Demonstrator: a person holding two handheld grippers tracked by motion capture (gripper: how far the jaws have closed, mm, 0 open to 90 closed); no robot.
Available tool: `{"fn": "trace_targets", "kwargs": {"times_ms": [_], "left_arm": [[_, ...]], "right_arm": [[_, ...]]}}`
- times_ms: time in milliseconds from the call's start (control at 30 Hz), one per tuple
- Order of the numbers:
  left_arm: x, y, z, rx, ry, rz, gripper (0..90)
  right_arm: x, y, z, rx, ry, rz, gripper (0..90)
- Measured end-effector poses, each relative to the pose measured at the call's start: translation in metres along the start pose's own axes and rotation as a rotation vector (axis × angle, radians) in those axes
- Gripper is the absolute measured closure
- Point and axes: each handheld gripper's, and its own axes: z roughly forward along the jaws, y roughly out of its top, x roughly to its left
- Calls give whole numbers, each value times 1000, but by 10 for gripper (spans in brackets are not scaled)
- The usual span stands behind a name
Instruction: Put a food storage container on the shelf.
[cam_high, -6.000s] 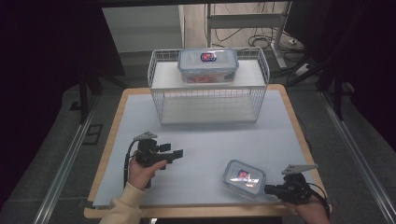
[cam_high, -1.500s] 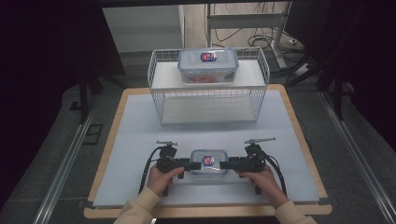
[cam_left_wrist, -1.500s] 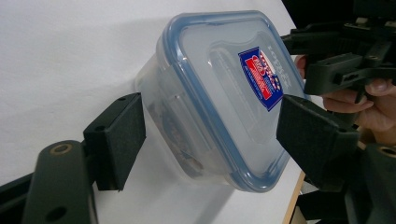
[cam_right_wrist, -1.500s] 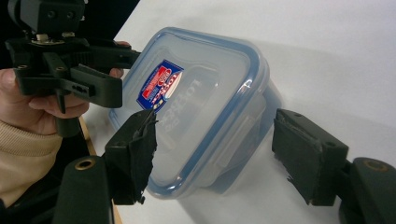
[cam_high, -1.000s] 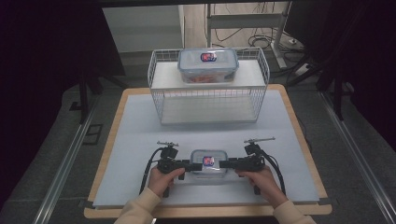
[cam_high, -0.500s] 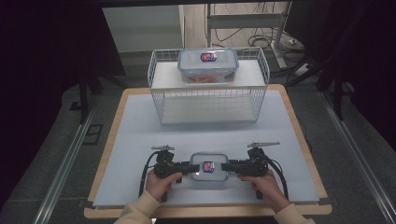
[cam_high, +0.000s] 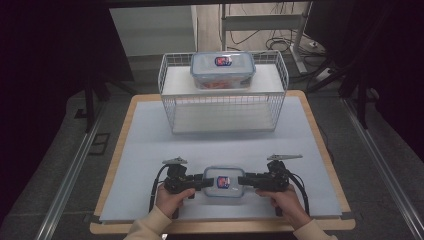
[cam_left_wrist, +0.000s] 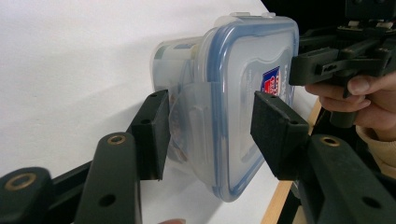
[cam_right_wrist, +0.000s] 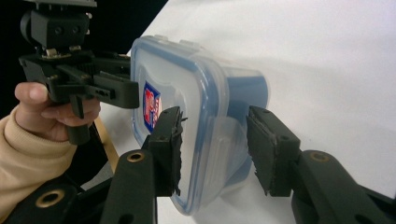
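1. Moved since six seconds back: both grippers and the small lidded container. Then the container lay near the table's front right corner, with the right gripper beside it and the left gripper off to the left; now it sits at front centre, a gripper at each end. Over the last second and a half the whole group has slid slightly nearer the front edge.

2. Left gripper: at the container's left end. In the left gripper view its jaws straddle the lid edge and side latch; the pads look close to the plastic, one apparently pressing the latch flap. Judged pinching, not certain.

3. Right gripper: at the container's right end, mirrored. In the right gripper view the pads bracket the blue-rimmed lid and latch, near or just touching.

4. Small lidded container: clear body, blue seal, red-and-blue label on the lid. Whether it rests on the table or is just lifted cannot be told.

5. Wire basket shelf: well behind the container, at the table's rear. A second, larger container stands on its top.

6. Reading: a two-ended hold is set, probably for lifting the container toward the shelf.
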Motion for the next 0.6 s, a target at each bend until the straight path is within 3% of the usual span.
{"fn": "trace_targets", "kwargs": {"times_ms": [33, 100, 133, 200, 300, 500, 600], "left_arm": [[0, 0, 0, 0, -2, 3, 490], [-3, 0, -1, -3, -21, 7, 508], [-5, 0, 0, -3, -13, 12, 512], [-8, 2, 2, 1, 10, 10, 501], [-5, 2, 3, -5, 7, 0, 495], [-2, 2, 4, -5, -4, -23, 493], [2, 1, 5, 9, -21, -30, 490]], "right_arm": [[0, 0, -1, -16, 3, 0, 592], [-1, 5, -12, -100, -3, 10, 748], [0, 6, -13, -100, -6, 2, 748], [-1, 6, -13, -97, -8, -12, 741], [-2, 7, -9, -98, -48, -28, 707], [-5, 7, -6, -76, -28, -15, 649], [-7, 6, -3, -44, -26, -13, 550]]}}
